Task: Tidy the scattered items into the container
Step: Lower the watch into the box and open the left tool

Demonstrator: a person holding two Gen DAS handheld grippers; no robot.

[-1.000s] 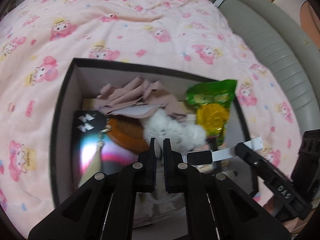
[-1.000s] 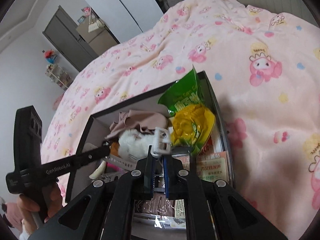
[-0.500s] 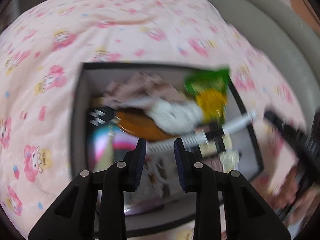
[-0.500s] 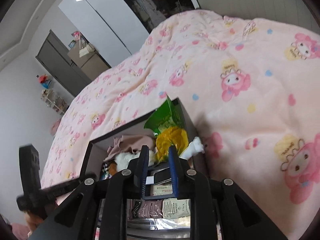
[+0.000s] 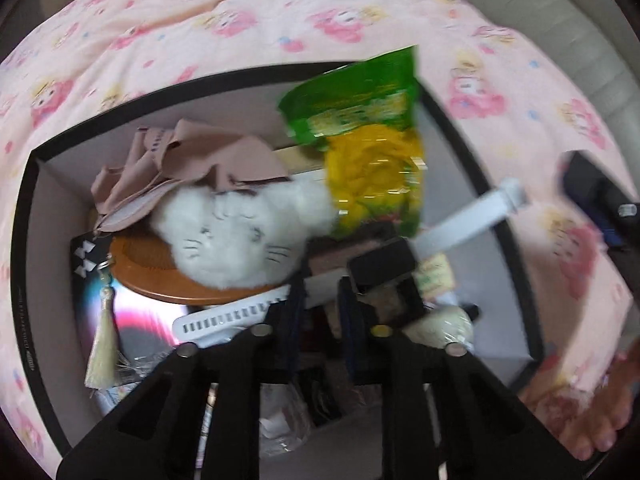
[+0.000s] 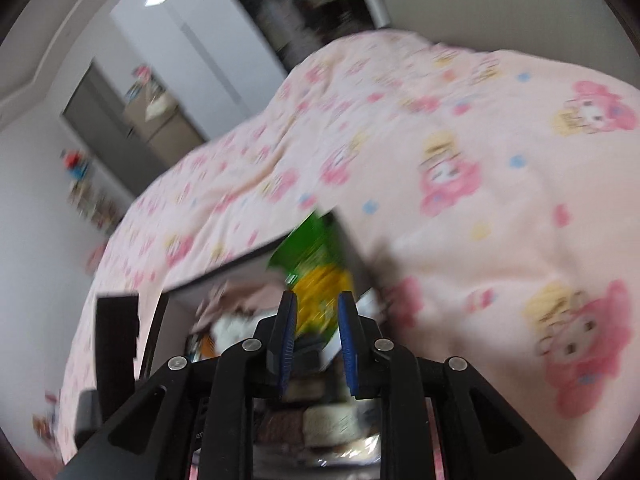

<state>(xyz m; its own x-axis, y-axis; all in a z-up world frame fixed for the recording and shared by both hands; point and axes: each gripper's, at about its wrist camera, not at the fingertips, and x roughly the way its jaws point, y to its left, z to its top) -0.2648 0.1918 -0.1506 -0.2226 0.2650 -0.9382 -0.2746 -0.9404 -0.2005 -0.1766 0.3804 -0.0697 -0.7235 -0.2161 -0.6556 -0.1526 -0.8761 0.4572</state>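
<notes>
White watch (image 5: 248,314) in box (image 5: 24,248), strap between closing left fingers (image 5: 289,320); right fingers (image 6: 349,344) spread, empty.

I see the black-rimmed box (image 5: 24,216) sitting on the pink blanket, packed full. Inside, a white plush cat (image 5: 236,232) lies over an orange disc, a green-yellow snack bag (image 5: 368,140) leans upright, and a white-strapped watch (image 5: 460,228) lies slantwise, one strap end overhanging the rim.

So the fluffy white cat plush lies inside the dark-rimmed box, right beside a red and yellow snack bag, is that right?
Nearly. In the left wrist view the fluffy white cat plush does lie inside the dark-rimmed box, but the snack bag beside it is green and yellow, not red and yellow.
</notes>
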